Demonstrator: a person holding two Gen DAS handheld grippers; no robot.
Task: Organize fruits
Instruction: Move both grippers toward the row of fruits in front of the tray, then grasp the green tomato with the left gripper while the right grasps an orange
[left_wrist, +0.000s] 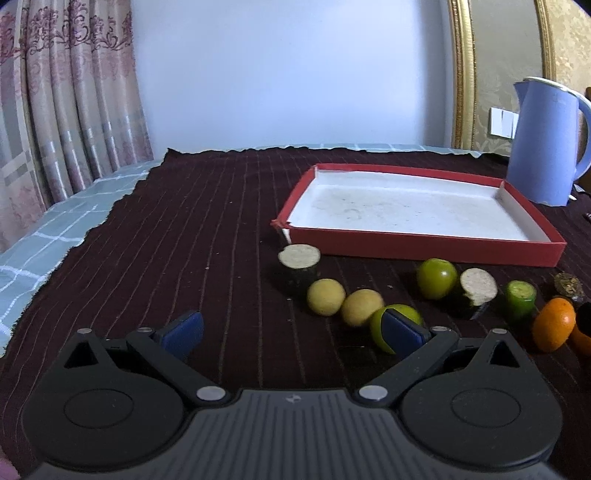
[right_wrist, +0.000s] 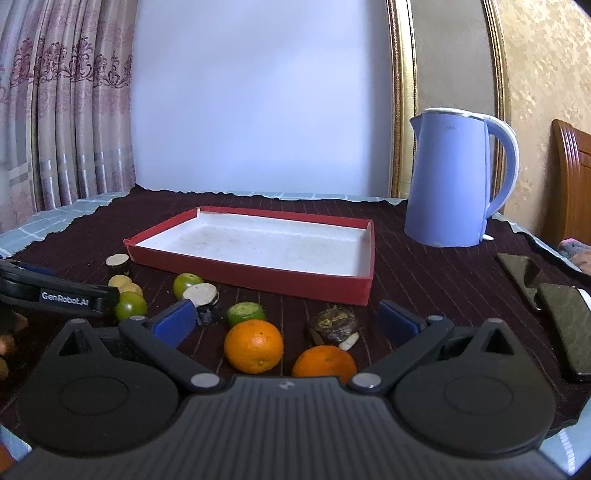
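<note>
While both grippers (left_wrist: 291, 328) (right_wrist: 288, 321) gape, red tray (right_wrist: 251, 275) bare, fruits (right_wrist: 254, 345) outside

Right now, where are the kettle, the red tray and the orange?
kettle (right_wrist: 447, 181), right wrist view, middle of its blue body.
red tray (right_wrist: 251, 275), right wrist view, near red wall.
orange (right_wrist: 254, 345), right wrist view, middle of its peel.

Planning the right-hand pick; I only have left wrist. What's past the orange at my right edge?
Observer: A second orange, whole, sits beside the first orange. Both lie just ahead of the open right tongs.
Operator: Anything right of the kettle?
Observer: Two phones lie flat on the dark cloth, near its right edge.
</note>
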